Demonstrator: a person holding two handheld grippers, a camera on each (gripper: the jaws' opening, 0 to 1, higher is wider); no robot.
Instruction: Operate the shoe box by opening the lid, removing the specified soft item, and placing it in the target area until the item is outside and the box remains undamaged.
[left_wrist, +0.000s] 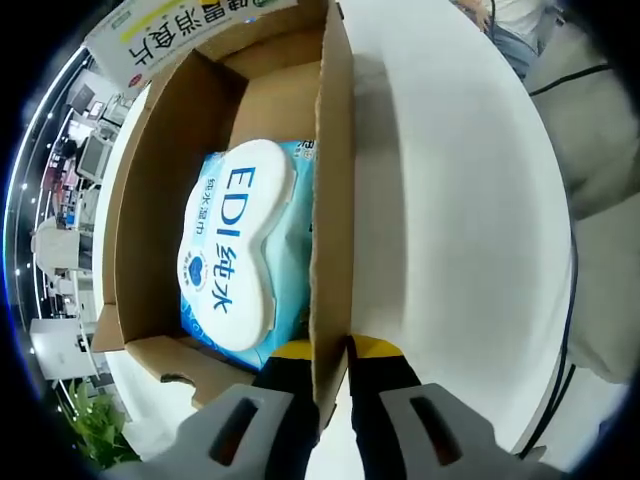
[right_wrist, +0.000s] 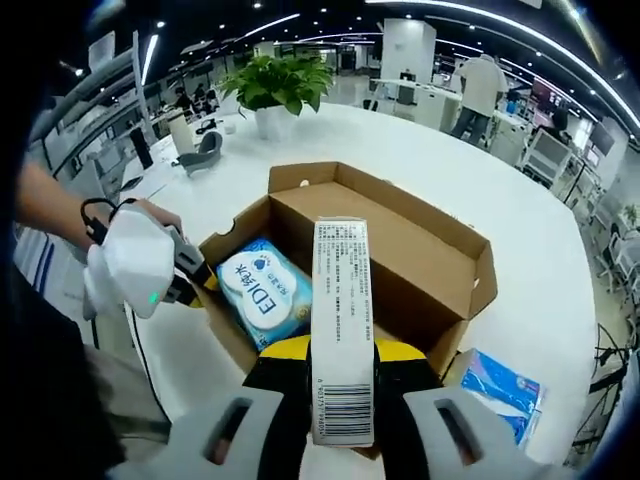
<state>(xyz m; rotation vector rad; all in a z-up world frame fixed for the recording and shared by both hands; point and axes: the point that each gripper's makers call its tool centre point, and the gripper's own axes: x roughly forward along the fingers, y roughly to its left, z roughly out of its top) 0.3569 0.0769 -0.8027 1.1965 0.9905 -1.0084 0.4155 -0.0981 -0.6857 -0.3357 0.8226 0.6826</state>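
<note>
Brown corrugated cardboard forms the open shoe box (right_wrist: 400, 250), which sits on a round white table (right_wrist: 520, 230) with its lid folded back. Inside it, in the right gripper view, a light-blue pack of wet wipes (right_wrist: 265, 300) lies flat on the floor of the box at the end nearest the left gripper (right_wrist: 195, 282). That gripper, held in a person's hand (right_wrist: 150, 212), reaches in from the left and is clamped on the box's side wall.

The left gripper view shows the same grip up close: the left gripper's (left_wrist: 335, 385) yellow-tipped jaws stand one on each side of the cardboard wall (left_wrist: 332, 200), pinching it. The wet wipes pack (left_wrist: 240, 250), with its white lid printed "EDI", rests just inside that wall.

The right gripper (right_wrist: 340, 390) is closed on a slim white carton (right_wrist: 342, 320) with a barcode, held upright above the near edge of the box. A second blue packet (right_wrist: 505, 385) lies on the table just beside the box's right corner. A potted plant (right_wrist: 275, 90) stands well apart at the far side of the table.
</note>
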